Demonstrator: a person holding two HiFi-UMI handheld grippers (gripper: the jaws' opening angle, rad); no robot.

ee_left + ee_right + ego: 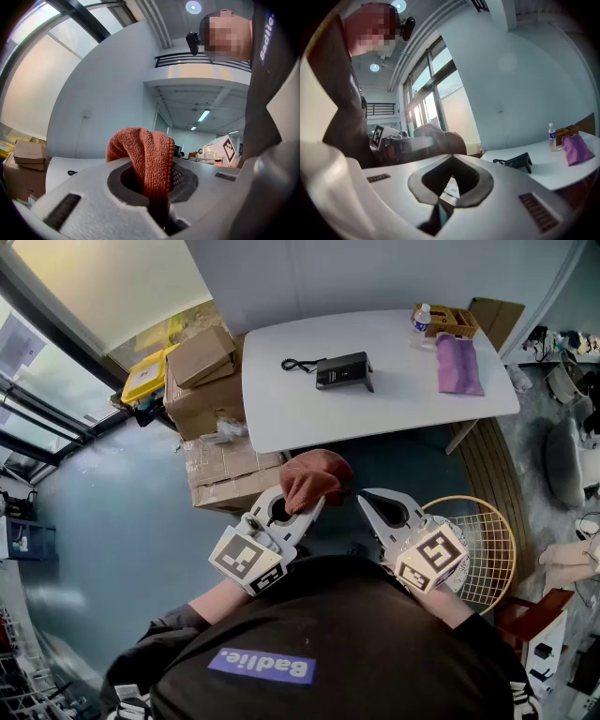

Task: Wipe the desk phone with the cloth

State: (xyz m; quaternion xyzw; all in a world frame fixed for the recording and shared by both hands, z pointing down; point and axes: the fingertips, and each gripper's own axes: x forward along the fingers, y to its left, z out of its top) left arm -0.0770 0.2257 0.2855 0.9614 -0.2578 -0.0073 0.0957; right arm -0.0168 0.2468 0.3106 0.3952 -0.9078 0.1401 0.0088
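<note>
The black desk phone [344,369] sits on the white table [281,413] with its cord [298,364] to its left; the right gripper view shows the phone [518,161] far off. Well short of the table, close to my chest, my left gripper [311,506] is shut on a rust-red cloth [315,478]. That cloth [146,157] bulges up in a fold between the jaws of the left gripper [157,187]. My right gripper [367,502] hangs beside it, shut with nothing held [451,161].
A purple cloth [458,364], a water bottle [423,319] and a wooden box [447,321] lie at the table's far right. Cardboard boxes [211,381] are stacked left of the table. A round wire basket [483,549] stands on the floor at my right.
</note>
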